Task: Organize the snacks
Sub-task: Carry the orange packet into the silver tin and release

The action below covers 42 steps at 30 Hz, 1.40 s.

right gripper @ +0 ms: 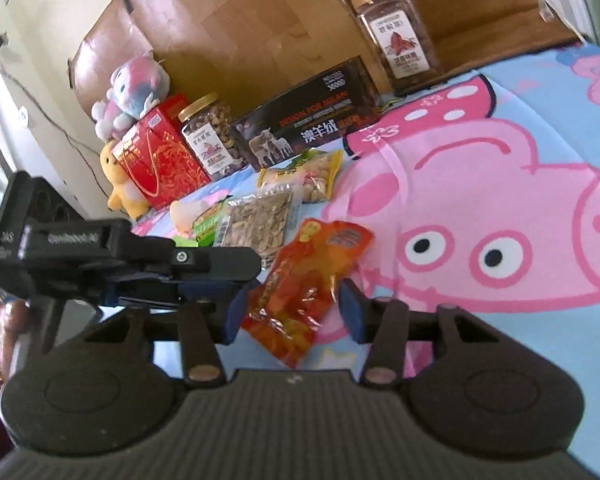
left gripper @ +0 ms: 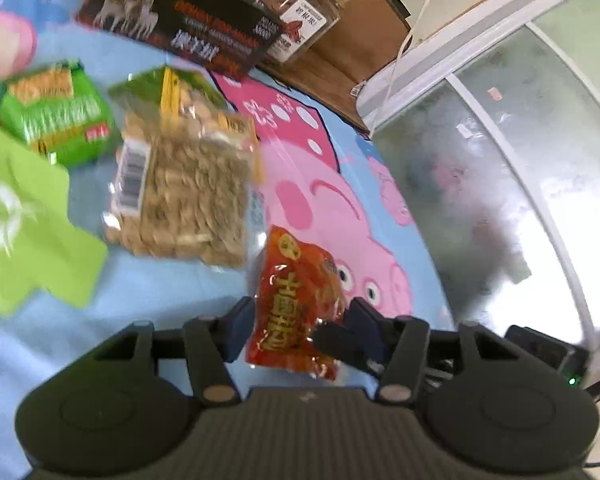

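Both grippers, left (left gripper: pixel 300 326) and right (right gripper: pixel 292 312), bracket the red snack packet (left gripper: pixel 296 312) on the bedsheet (right gripper: pixel 480 184), fingers open

Motion blur smears the left wrist view: the print on the red packet (left gripper: pixel 296 304) is barely readable, and its lower right corner is covered by the right gripper's finger (left gripper: pixel 340 344). The peanut bag (left gripper: pixel 184 184) is streaked, its label unreadable. The green pack (left gripper: pixel 56 112) is fuzzy, and the green cloth (left gripper: pixel 24 224) and a pink blob (left gripper: pixel 4 44) run off the left edge. The dark box (left gripper: pixel 180 20) is cut by the top edge. In the right wrist view, the left gripper (right gripper: pixel 204 272) hides part of the small packs (right gripper: pixel 256 216) behind it; the far jar (right gripper: pixel 396 36) label is too small to read.
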Available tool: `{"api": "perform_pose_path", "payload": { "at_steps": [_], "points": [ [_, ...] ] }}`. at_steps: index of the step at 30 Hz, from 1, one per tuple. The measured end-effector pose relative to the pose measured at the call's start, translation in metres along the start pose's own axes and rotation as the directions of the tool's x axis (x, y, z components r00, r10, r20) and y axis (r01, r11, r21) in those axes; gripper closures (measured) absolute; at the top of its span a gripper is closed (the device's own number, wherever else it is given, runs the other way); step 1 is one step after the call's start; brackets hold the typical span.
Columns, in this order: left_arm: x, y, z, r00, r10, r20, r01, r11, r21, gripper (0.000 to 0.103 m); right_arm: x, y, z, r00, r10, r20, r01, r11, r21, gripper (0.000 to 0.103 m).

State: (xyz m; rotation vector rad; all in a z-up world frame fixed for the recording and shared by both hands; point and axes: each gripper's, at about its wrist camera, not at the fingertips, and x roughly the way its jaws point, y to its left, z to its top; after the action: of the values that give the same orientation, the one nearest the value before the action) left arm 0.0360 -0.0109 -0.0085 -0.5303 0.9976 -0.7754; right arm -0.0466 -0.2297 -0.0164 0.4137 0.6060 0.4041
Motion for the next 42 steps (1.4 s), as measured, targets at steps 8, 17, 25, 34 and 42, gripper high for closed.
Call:
{"api": "perform_pose_path", "payload": {
  "at_steps": [8,17,25,34,42],
  "points": [
    [-0.017,-0.01,0.005,0.998,-0.038,0.053,0.039,0.999,-0.005,0.051,-0.003,0.01,0.008,0.998,0.055,0.032,-0.054,0.998,-0.032,0.082],
    [-0.038,-0.037,0.11,0.976,-0.02,0.217,-0.008,0.992,0.127,0.048,0.032,0.014,0.105,0.982,0.145,0.122,-0.138,0.989,-0.059,0.083],
    [0.01,0.0,0.225,0.951,0.069,0.301,-0.082,0.996,0.034,0.05,0.138,-0.021,0.21,0.99,0.111,0.087,-0.102,0.99,-0.102,0.083],
    [0.033,0.031,0.247,0.93,0.176,0.324,-0.178,0.984,-0.024,0.047,0.182,-0.036,0.22,0.99,-0.09,0.109,0.104,0.986,-0.128,0.068],
    [-0.014,0.026,0.188,0.95,0.121,0.287,-0.126,0.992,-0.003,0.046,0.115,-0.046,0.176,0.992,0.001,0.13,0.004,0.999,-0.038,0.052]
  ]
}}
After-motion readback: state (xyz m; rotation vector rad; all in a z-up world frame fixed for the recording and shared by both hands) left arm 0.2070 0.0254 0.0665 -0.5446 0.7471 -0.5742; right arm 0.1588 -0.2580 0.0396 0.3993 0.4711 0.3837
